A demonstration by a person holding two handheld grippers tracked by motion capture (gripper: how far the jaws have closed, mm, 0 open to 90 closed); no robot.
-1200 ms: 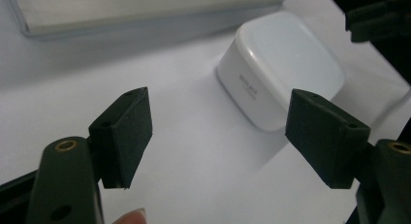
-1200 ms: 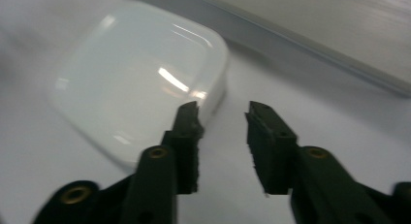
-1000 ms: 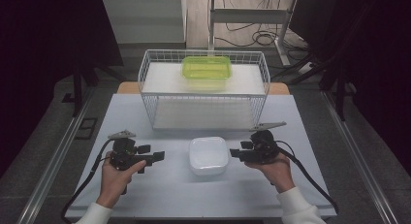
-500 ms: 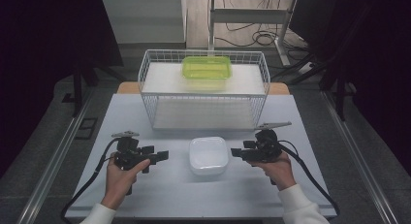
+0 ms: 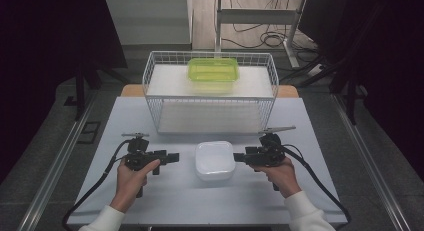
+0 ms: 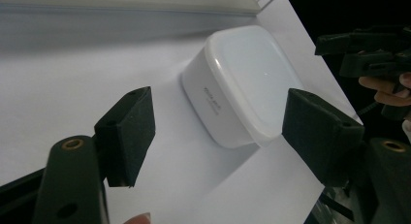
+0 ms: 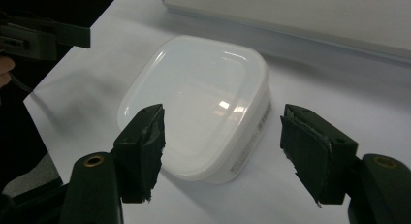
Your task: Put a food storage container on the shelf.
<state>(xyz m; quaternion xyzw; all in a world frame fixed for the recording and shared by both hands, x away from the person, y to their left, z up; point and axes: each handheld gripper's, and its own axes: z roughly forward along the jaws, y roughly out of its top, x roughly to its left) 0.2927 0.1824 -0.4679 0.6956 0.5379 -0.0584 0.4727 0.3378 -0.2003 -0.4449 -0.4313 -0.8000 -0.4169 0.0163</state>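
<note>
**Two grippers flank a white lidded container**

A white square container [image 5: 214,160] with rounded corners and a closed lid sits on the pale table [image 5: 310,201], near the person's edge and roughly midway between the two hands. Small printed text runs along one of its side walls, too small to read.

The left gripper [image 5: 172,156] is held in the person's left hand [image 5: 131,177], pointing across the table toward the container and stopping just short of it. In the left gripper view its jaws stand wide apart and hold nothing — the container lies ahead between them, untouched, with the other gripper and a few fingers visible beyond it at the right edge.

The right gripper [image 5: 236,156] is held in the right hand [image 5: 280,173] and points back toward the container from the opposite side, its tip just beside the container's wall. In the right gripper view its jaws are likewise spread and empty, the container lying ahead of them and a little to the left.

Behind the container stands a white wire basket [image 5: 152,86] on a white pad. A yellow-green lidded box [image 5: 213,75] rests inside it, toward the far side. Black cables trail from both grippers toward the table's near edge.
</note>
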